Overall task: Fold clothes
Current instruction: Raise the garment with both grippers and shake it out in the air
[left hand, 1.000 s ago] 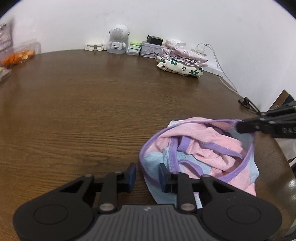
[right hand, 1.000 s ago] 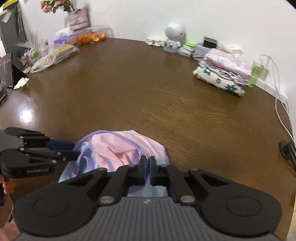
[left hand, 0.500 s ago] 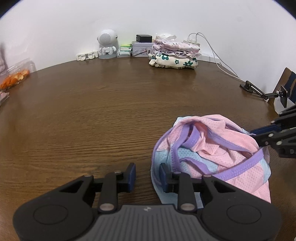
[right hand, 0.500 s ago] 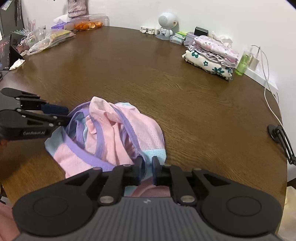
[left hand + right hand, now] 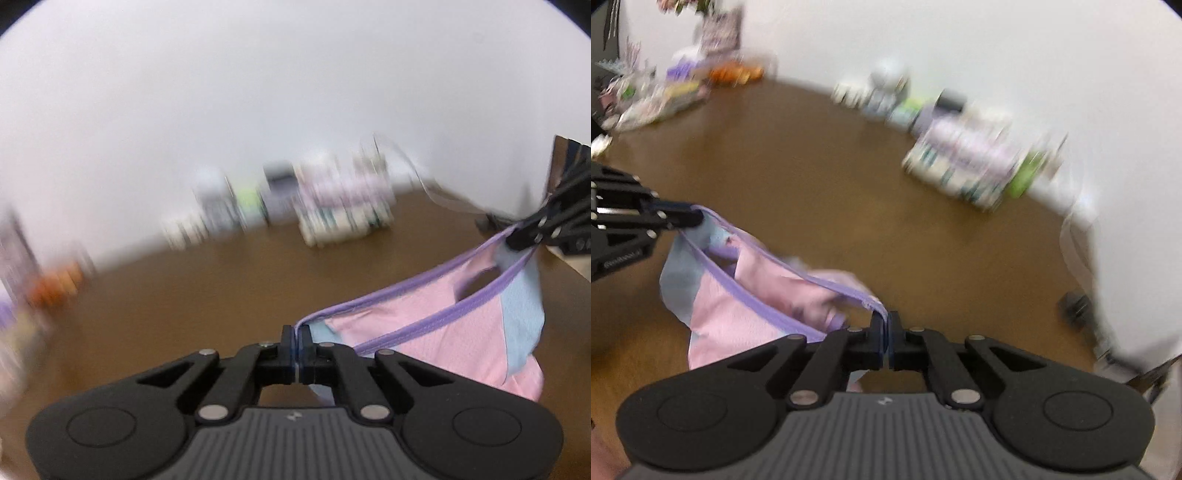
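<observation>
The pink, blue and purple-trimmed mesh garment (image 5: 476, 325), bunched on the brown wooden bench (image 5: 207, 295) before, now hangs stretched between left tool (image 5: 297, 345) and right tool (image 5: 885, 341), each clamped on its purple trim.

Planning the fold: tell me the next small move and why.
Probably lower the shirt flat onto the table. The left gripper and right gripper each pinch its purple edge, and it hangs stretched between them, sagging.

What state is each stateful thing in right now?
Left gripper: shut on the purple trim.
Right gripper: shut on the purple trim.
Pink, blue and purple mesh garment: lifted, hanging stretched between both grippers.
Stack of floral clothes: folded, resting on the brown wooden table.
</observation>
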A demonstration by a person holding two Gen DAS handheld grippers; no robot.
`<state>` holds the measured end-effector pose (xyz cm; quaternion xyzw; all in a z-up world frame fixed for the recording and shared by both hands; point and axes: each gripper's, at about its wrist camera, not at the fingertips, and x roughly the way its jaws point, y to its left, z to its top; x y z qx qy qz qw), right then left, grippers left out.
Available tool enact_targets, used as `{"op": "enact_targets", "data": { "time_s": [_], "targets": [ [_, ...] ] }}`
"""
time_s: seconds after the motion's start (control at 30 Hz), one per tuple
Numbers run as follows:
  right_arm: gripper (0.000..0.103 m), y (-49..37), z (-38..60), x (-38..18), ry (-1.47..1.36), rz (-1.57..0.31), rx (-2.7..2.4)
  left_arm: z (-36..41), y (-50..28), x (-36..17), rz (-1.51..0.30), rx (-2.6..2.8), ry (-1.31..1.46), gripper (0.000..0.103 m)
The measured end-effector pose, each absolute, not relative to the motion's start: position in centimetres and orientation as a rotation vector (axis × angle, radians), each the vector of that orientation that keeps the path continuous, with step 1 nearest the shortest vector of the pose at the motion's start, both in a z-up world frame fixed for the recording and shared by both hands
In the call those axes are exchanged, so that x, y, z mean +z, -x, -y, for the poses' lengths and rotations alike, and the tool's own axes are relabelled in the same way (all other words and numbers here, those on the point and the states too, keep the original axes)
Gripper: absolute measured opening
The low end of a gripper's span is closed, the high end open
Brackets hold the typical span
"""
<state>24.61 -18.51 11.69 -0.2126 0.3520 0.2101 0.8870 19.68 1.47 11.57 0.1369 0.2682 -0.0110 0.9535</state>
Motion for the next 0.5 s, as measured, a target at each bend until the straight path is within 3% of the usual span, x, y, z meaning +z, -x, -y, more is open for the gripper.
{"op": "enact_targets", "data": {
  "time_s": [0.37,0.5],
  "targets": [
    [0.001,-21.6,17.5,36.6,0.472,-0.241,0.202,1.2,-17.6,36.8,-0.081,0.155,-0.412,0.0],
    [0.001,-19.5,16.8,41.0,0.484,-0.147,0.177,1.7,-15.4,40.3,-0.029,0.209,-0.427,0.001]
  ]
}}
